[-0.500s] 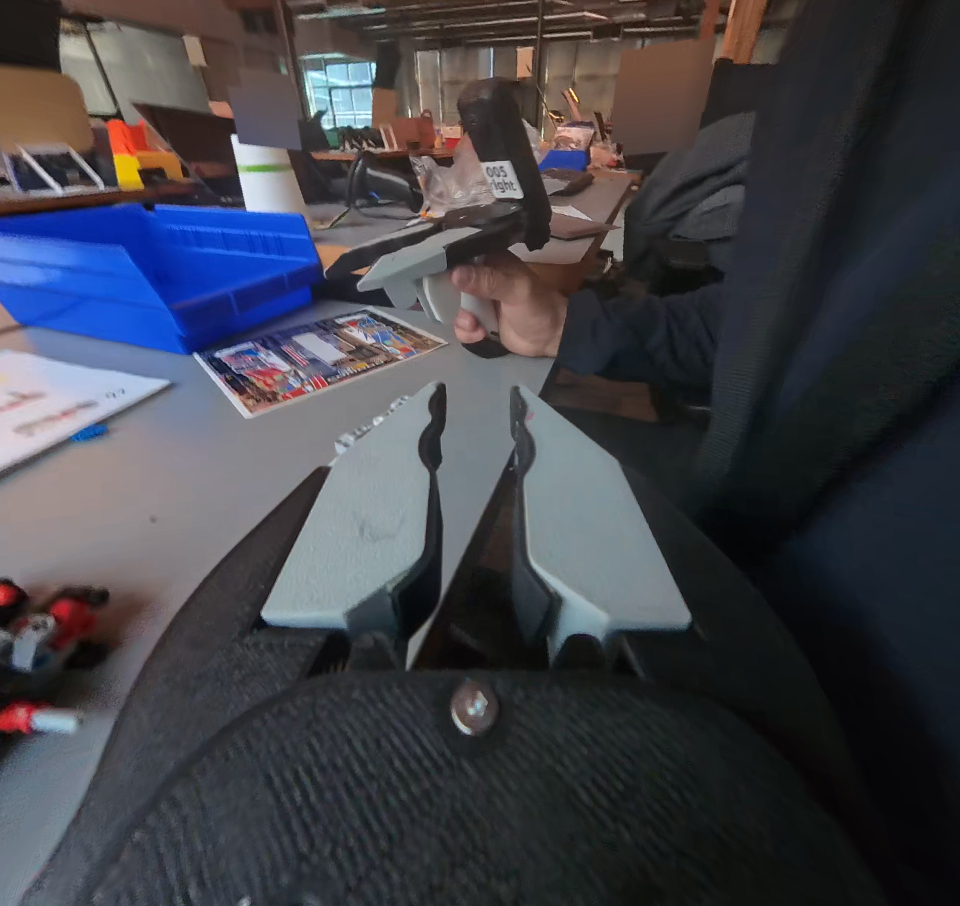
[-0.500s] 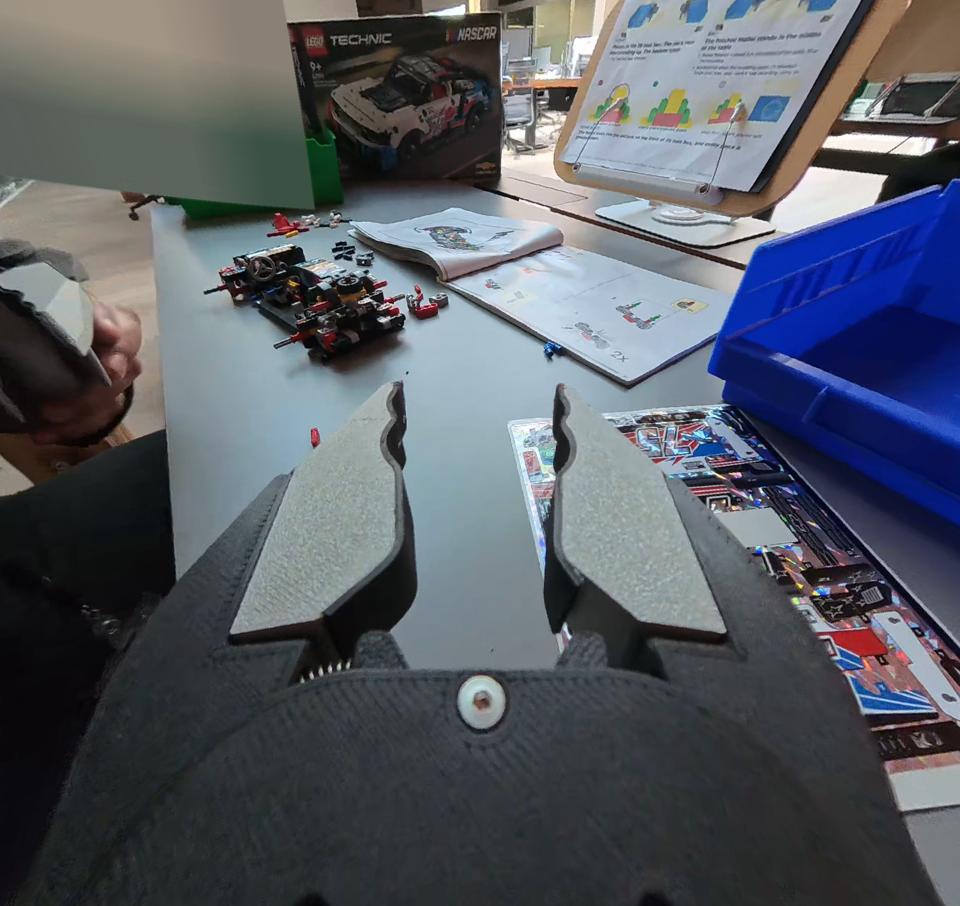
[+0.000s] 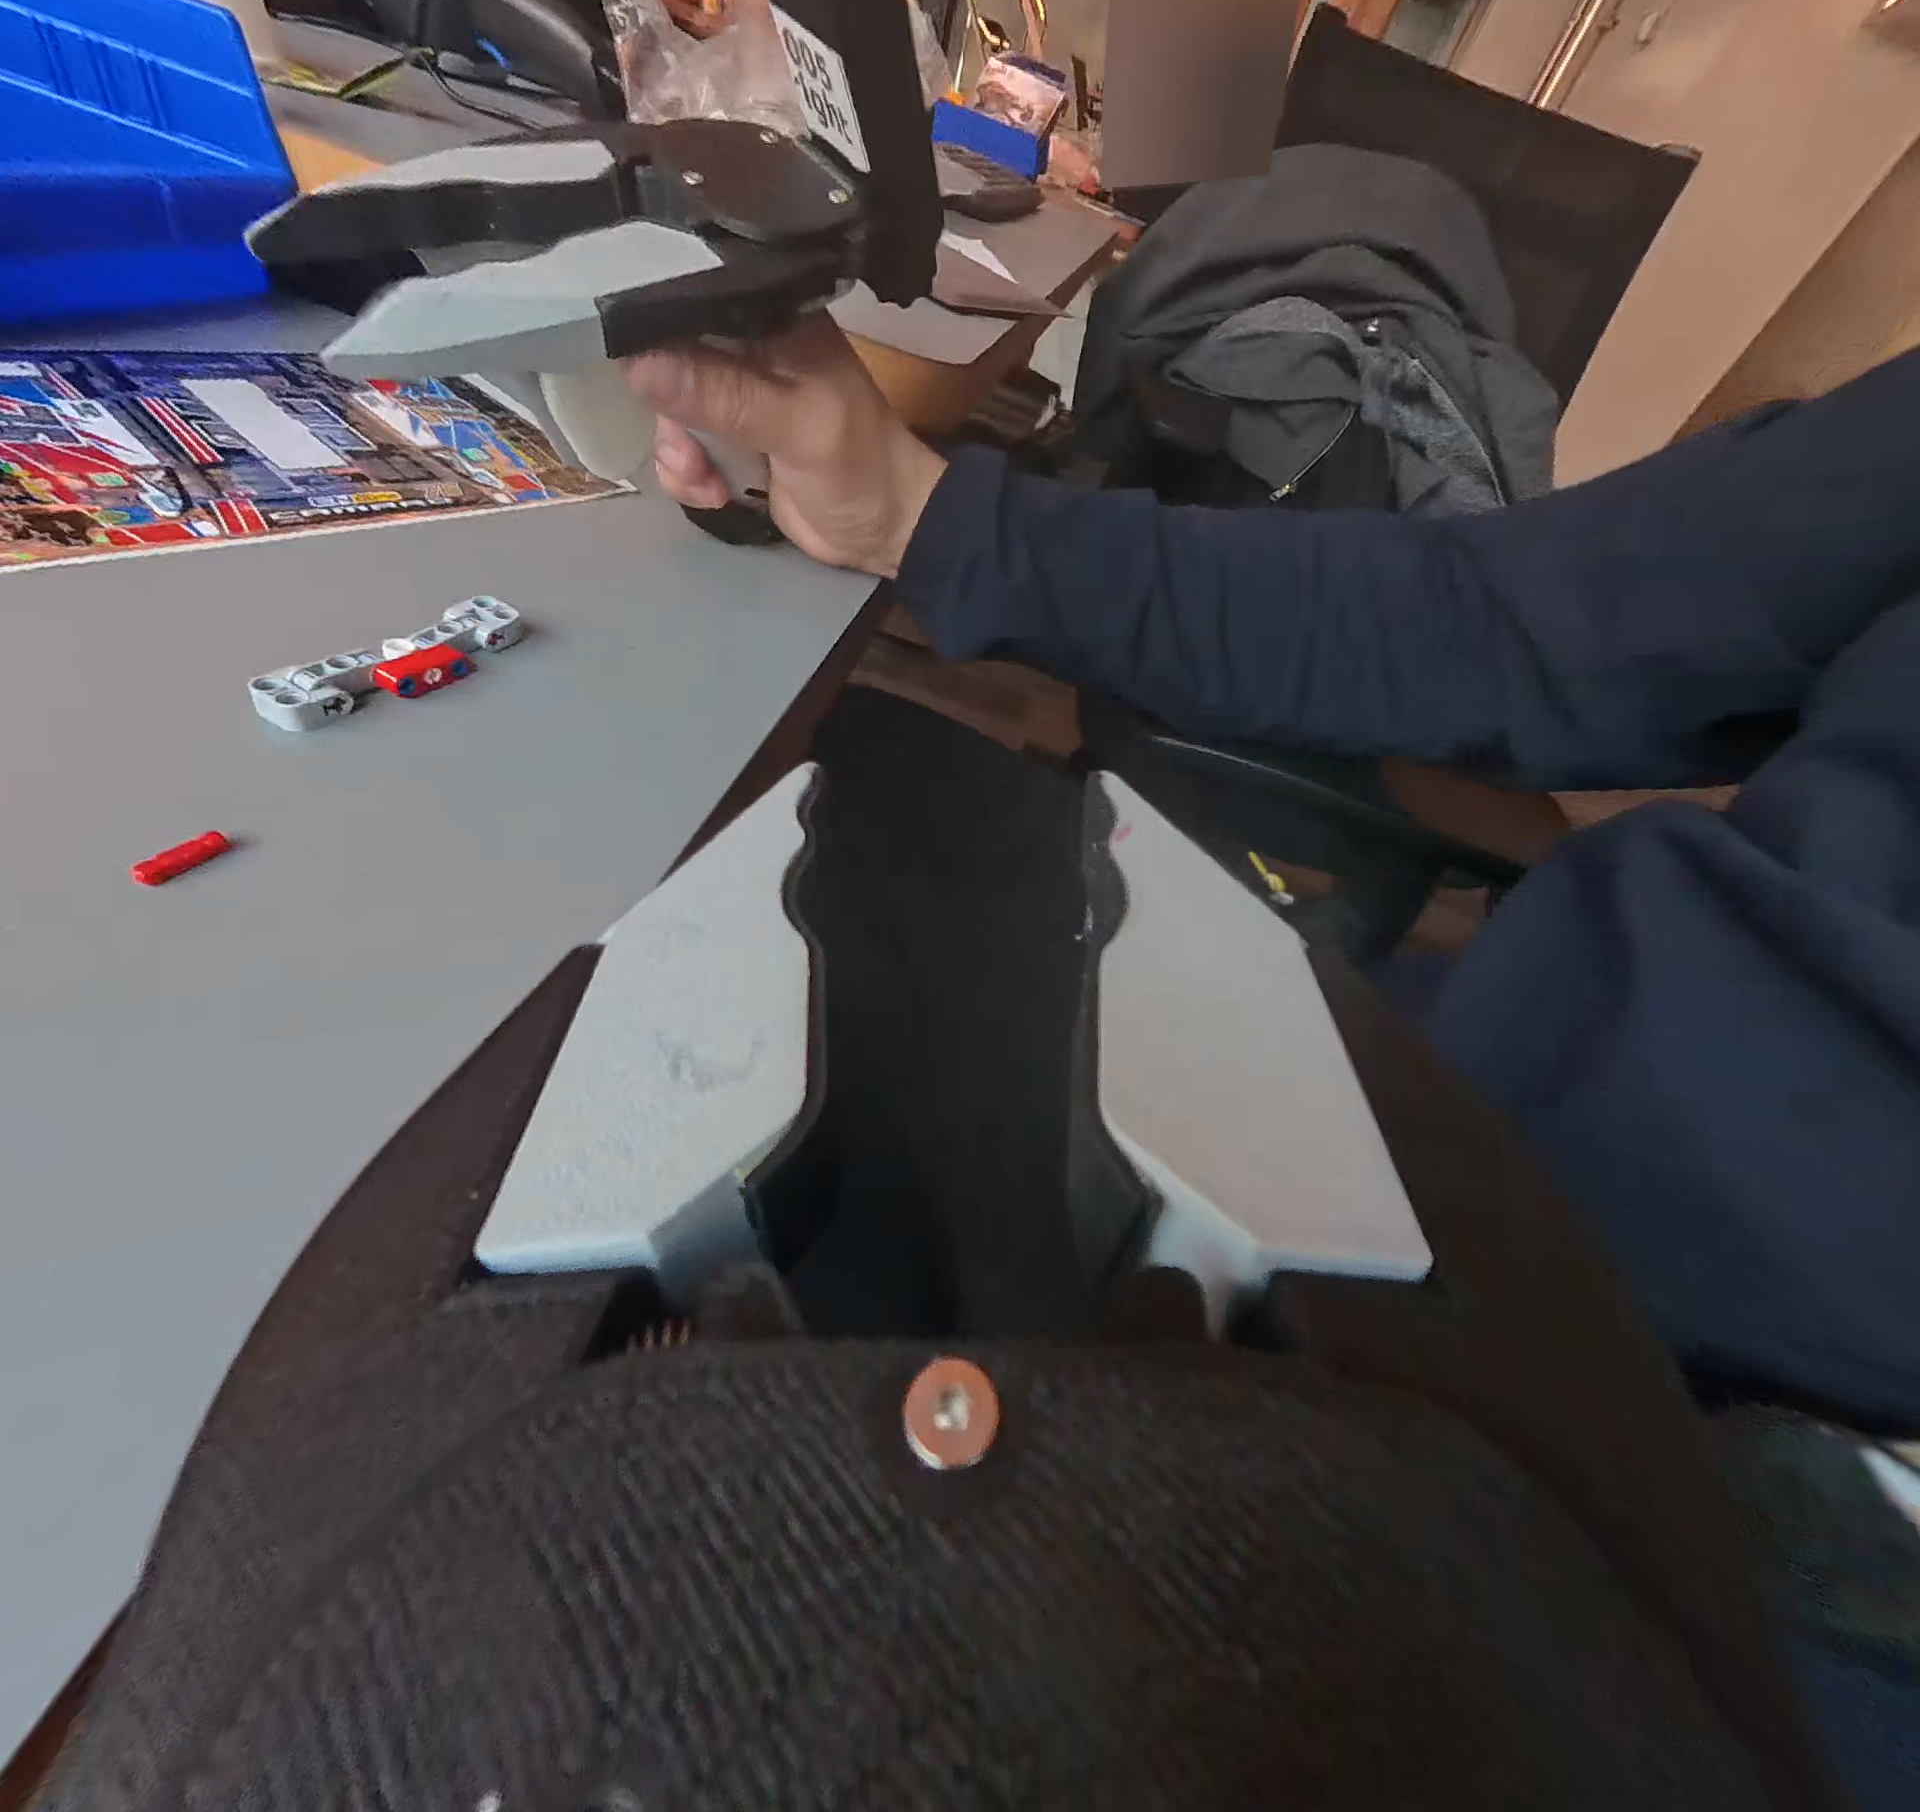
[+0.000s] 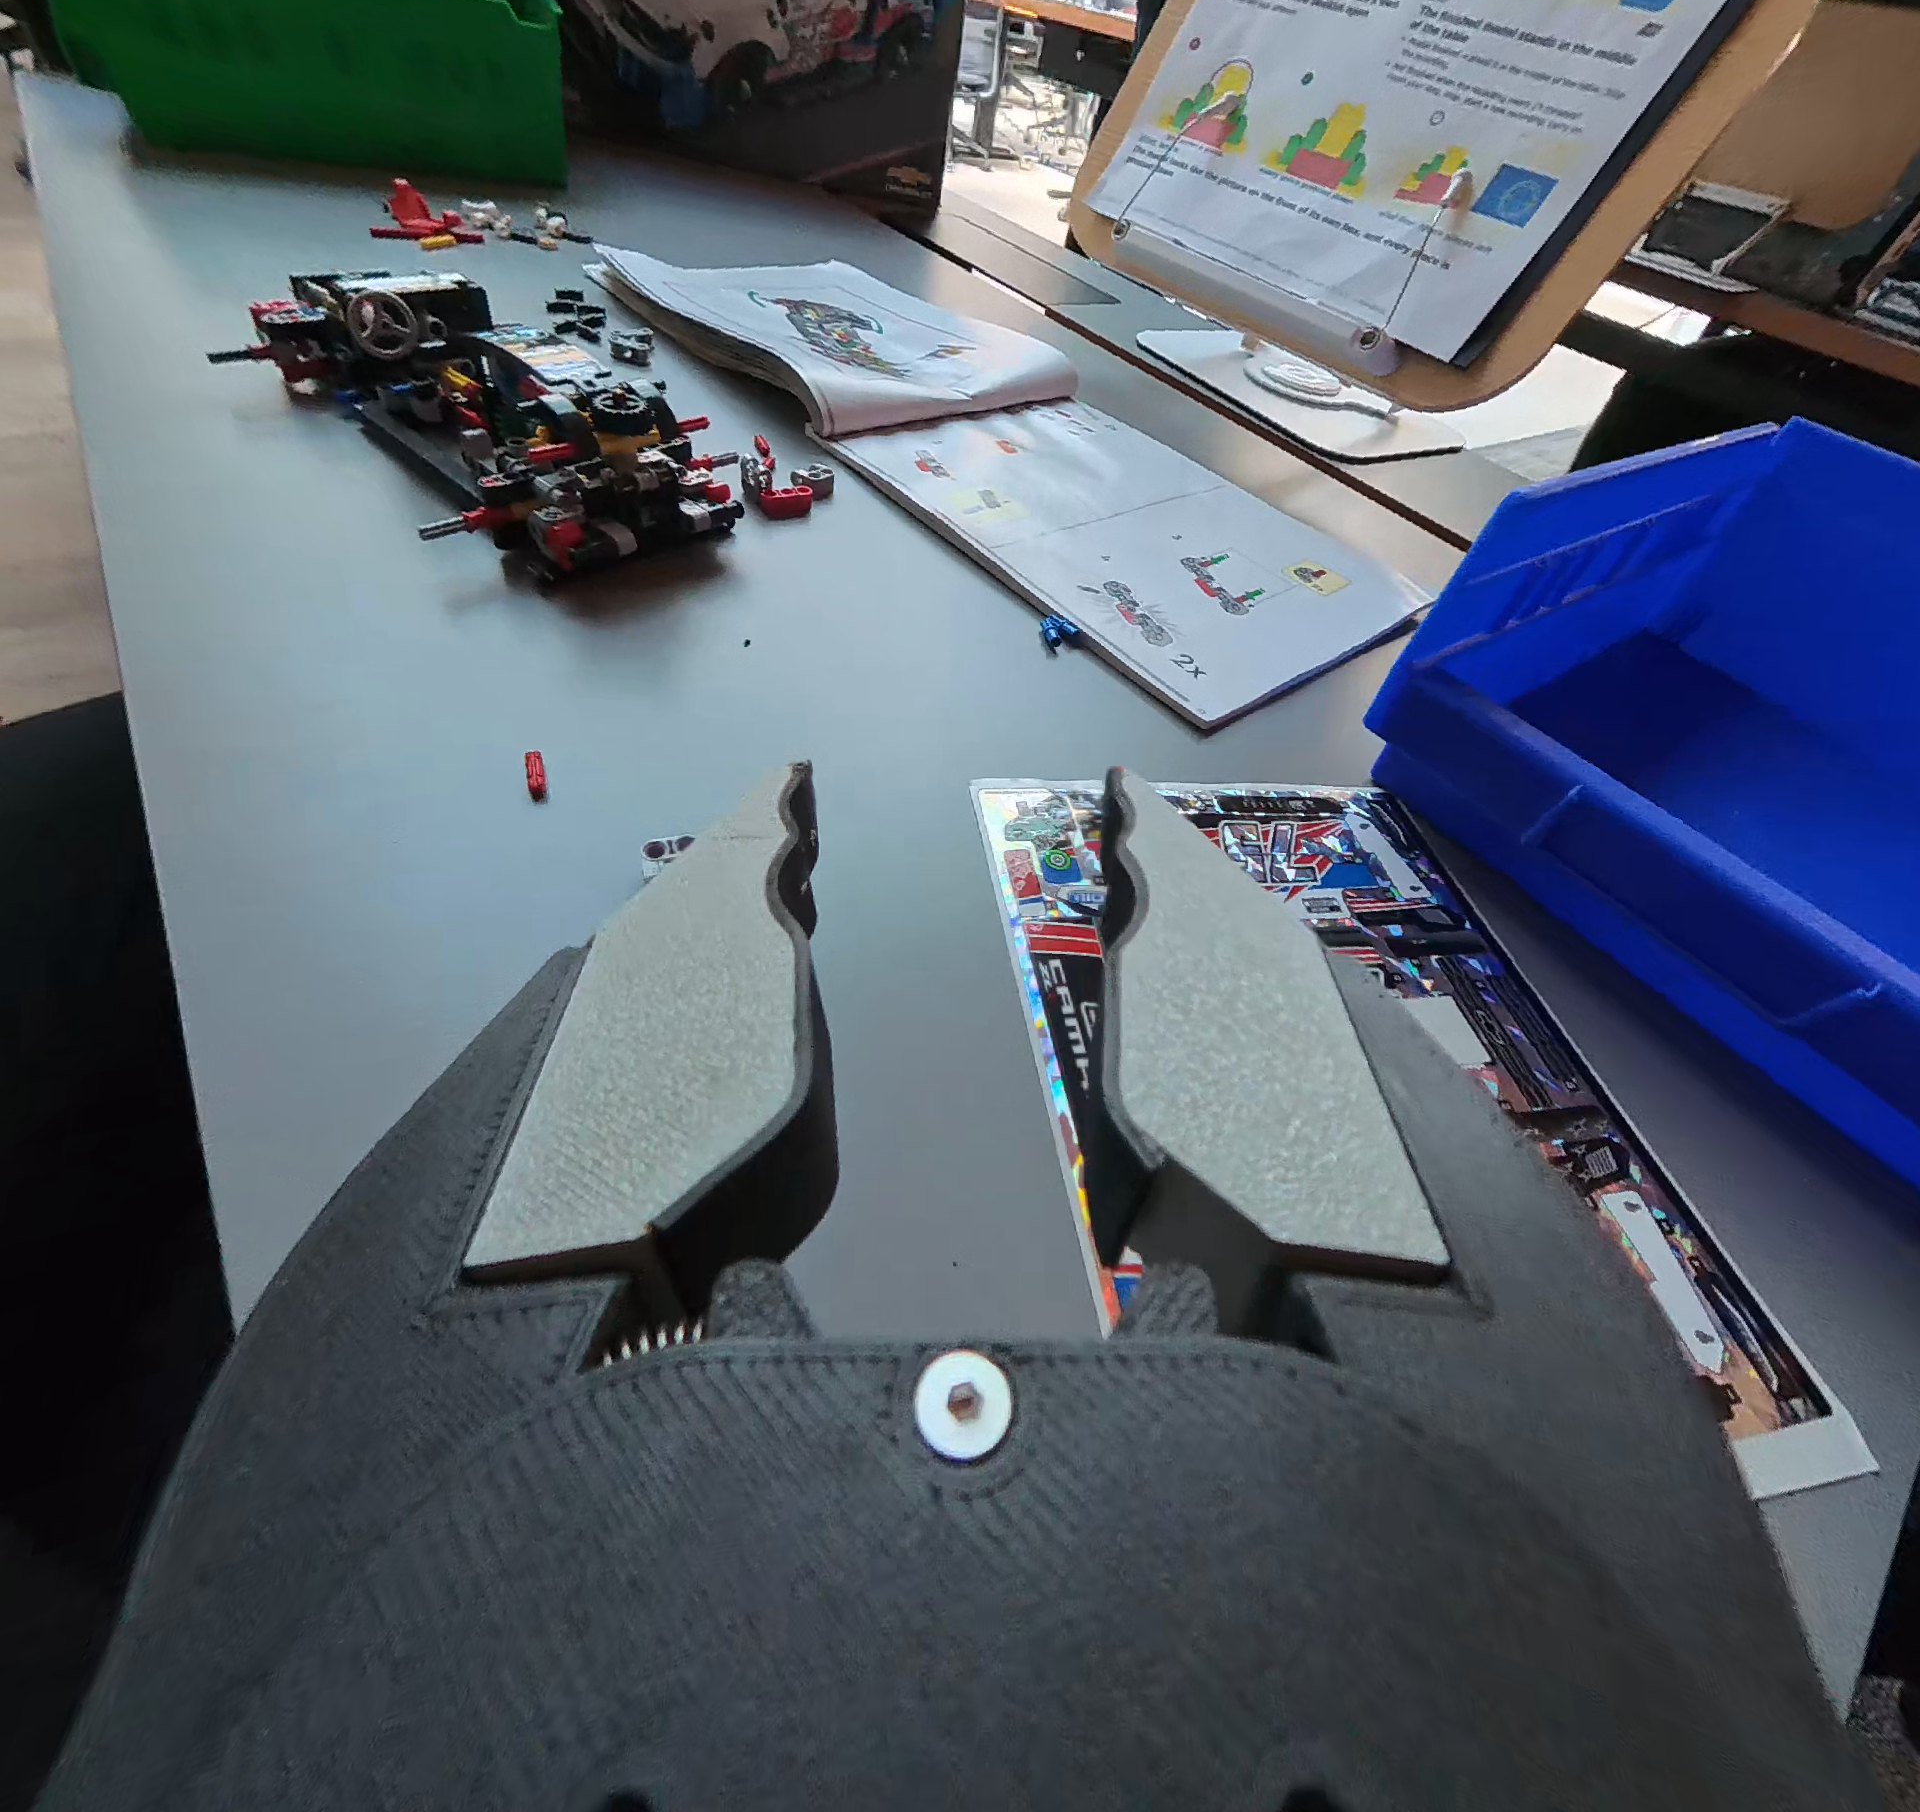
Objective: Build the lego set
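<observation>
A grey table (image 4: 312,827) in an open workshop, with two hand-held grippers over its near edge, both spread wide and holding nothing.

In the right wrist view there is one blue bin (image 4: 1683,786) at right, one green bin (image 4: 312,69) at upper left, one printed box (image 4: 769,27), one open booklet (image 4: 1039,474), one page stand (image 4: 1455,131) at upper right, one half-built toy car (image 4: 520,422), one sticker sheet (image 4: 1351,931) and one loose red pin (image 4: 535,773). The right gripper (image 4: 956,806) hangs above the sheet's left edge, its right finger over the sheet; the red pin lies to its upper left. In the left wrist view the left gripper (image 3: 951,817) pokes past the table edge at centre; a grey beam piece (image 3: 384,661) with a red block lies well to its left, near the red pin.
</observation>
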